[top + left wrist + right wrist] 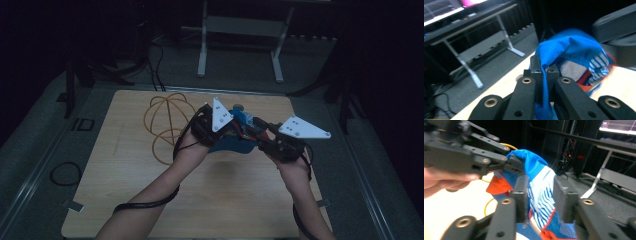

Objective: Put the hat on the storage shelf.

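A blue cloth item (pixel 235 145) with white stripes, orange trim and a mesh patch hangs above the wooden table (pixel 150 200) between both grippers. My left gripper (pixel 229 126) is shut on a fold of the blue cloth (pixel 571 50); in the left gripper view the fabric is pinched between its jaws (pixel 544 72). My right gripper (pixel 257 134) faces it from the right. In the right gripper view its jaws (pixel 541 187) stand apart with the striped part of the cloth (pixel 534 162) between them, the pads not pressing on it. The left gripper (pixel 515 166) shows there too, clamped on the cloth's top edge.
Loops of yellow wire (pixel 167 117) lie on the table behind the left hand. A white metal stand (pixel 240 30) is on the floor beyond the table. A coiled black cable (pixel 65 173) lies on the floor at the left. Cables trail from both wrists.
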A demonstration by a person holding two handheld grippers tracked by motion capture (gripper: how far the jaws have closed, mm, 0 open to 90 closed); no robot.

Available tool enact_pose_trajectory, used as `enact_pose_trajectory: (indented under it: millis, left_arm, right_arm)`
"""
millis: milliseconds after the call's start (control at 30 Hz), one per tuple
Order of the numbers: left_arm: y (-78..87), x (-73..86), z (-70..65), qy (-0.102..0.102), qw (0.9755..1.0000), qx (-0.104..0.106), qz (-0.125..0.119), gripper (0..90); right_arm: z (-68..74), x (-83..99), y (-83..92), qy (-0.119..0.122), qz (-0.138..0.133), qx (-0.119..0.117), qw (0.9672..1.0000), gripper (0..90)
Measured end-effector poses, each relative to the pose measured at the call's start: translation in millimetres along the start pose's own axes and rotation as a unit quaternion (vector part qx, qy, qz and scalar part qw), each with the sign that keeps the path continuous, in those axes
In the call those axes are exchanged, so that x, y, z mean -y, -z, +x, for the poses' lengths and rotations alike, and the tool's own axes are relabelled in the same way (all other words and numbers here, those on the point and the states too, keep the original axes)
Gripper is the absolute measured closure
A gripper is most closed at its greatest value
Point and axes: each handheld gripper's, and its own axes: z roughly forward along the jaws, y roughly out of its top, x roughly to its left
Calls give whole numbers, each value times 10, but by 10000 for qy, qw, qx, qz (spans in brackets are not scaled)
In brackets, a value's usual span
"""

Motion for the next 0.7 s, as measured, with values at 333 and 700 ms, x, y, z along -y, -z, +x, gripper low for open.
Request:
enact_pose_trajectory:
  millis: [333, 700]
  left_arm:
    - [302, 80, 205, -273, 9935, 390, -1038, 895]
    - [467, 246, 446, -88, 9572, 1783, -2277, 893]
  right_arm:
    - [-138, 42, 371, -27, -166, -173, 9997, 414]
    - [-17, 143, 429, -28, -131, -678, 9976, 510]
